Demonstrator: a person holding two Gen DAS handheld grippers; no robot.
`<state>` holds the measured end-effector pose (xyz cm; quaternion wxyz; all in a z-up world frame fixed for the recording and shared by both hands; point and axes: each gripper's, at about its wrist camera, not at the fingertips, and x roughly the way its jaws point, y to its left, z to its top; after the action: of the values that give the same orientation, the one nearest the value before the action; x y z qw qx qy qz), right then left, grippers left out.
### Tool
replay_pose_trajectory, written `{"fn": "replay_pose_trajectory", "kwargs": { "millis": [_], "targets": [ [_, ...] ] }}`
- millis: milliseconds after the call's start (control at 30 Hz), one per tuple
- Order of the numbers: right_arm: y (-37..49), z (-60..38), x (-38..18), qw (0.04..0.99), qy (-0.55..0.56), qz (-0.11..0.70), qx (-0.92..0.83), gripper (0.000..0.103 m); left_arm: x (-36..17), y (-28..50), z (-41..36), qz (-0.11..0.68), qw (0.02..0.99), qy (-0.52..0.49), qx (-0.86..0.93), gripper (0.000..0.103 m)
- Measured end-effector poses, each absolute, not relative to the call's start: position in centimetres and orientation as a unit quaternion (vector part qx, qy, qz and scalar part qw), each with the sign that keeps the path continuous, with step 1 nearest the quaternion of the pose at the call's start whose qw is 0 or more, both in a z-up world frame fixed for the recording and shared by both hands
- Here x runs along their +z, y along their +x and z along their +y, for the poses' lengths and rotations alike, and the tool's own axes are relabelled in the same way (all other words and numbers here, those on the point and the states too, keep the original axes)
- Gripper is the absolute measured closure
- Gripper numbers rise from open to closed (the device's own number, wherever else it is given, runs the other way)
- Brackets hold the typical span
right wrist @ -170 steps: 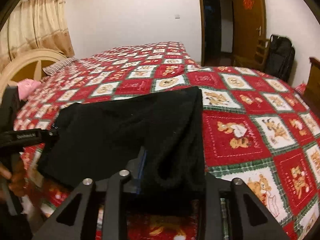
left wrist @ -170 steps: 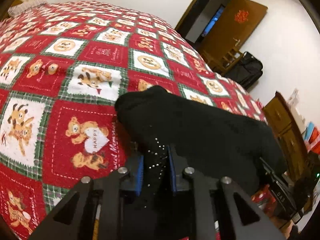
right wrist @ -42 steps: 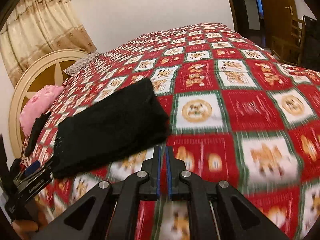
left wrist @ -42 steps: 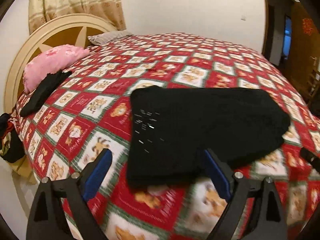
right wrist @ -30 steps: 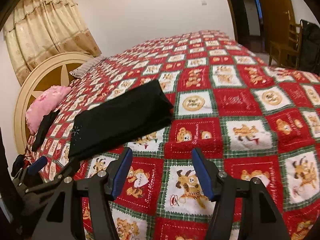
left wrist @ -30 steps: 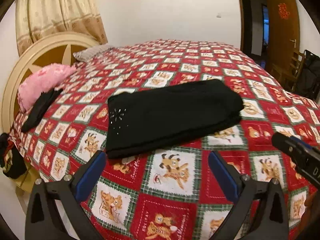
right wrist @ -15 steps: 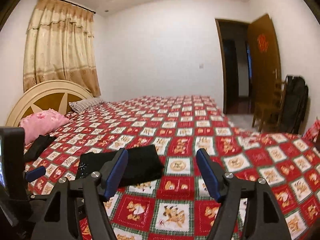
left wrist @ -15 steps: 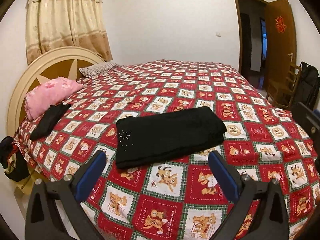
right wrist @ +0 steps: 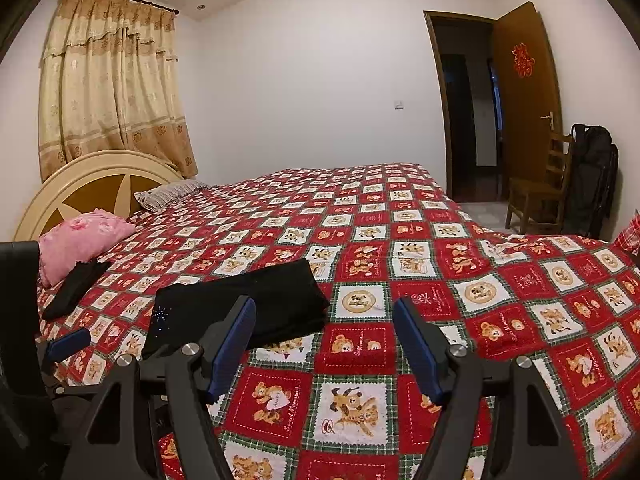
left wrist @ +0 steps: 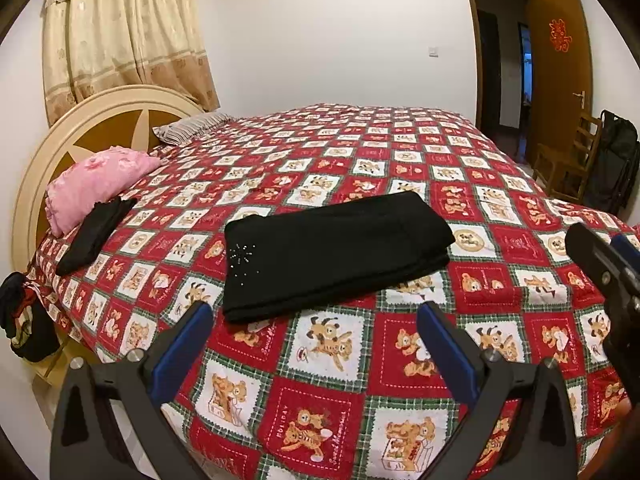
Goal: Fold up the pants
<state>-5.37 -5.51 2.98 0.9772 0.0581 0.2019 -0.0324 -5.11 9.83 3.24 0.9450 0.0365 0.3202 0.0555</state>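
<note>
Far left, at the headboard (left wrist: 100, 108): a pink pillow (left wrist: 96, 176) with a small dark garment (left wrist: 94, 234) lying against its near edge. Not part of the fold, as far as I can judge.

Left gripper (left wrist: 316, 340): jaws spread wide, blue pads well apart, nothing between them. It hangs above the near edge of the bed, pointing down across the quilt (left wrist: 332, 360).

Centre: the pants (left wrist: 332, 256) lie flat on the quilt as a compact black rectangle, layers stacked, thick folded edge to the right, a small sparkle of studs near the left end. They sit beyond the left gripper's fingertips, apart from both tools. In the right wrist view the same bundle (right wrist: 256, 300) shows left of centre, partly hidden behind the left finger of that tool.

Right gripper (right wrist: 324, 344): jaws have just been opening and now stand wide, empty; only quilt shows between the pads.

Far right: open door (right wrist: 524, 112), wooden chair (right wrist: 540, 188), black bag (right wrist: 592, 176) against the wall.

Step in hand, by my reading: folding looks finished, both tools released and clear of the cloth. Next move probably calls for nothing more than keeping away from the bundle; if a tidier stack is wanted, a light press along the thick right edge, without dragging the top layer.
</note>
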Motion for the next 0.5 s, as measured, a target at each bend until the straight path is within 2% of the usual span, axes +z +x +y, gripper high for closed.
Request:
{"fn": "replay_pose_trajectory", "kwargs": {
  "millis": [500],
  "targets": [
    [-4.95, -5.76, 2.7, 0.975, 0.066, 0.212, -0.034, 0.031, 3.17, -4.97, 9.9, 0.322, 0.944, 0.037, 0.056, 0.0]
  ]
}}
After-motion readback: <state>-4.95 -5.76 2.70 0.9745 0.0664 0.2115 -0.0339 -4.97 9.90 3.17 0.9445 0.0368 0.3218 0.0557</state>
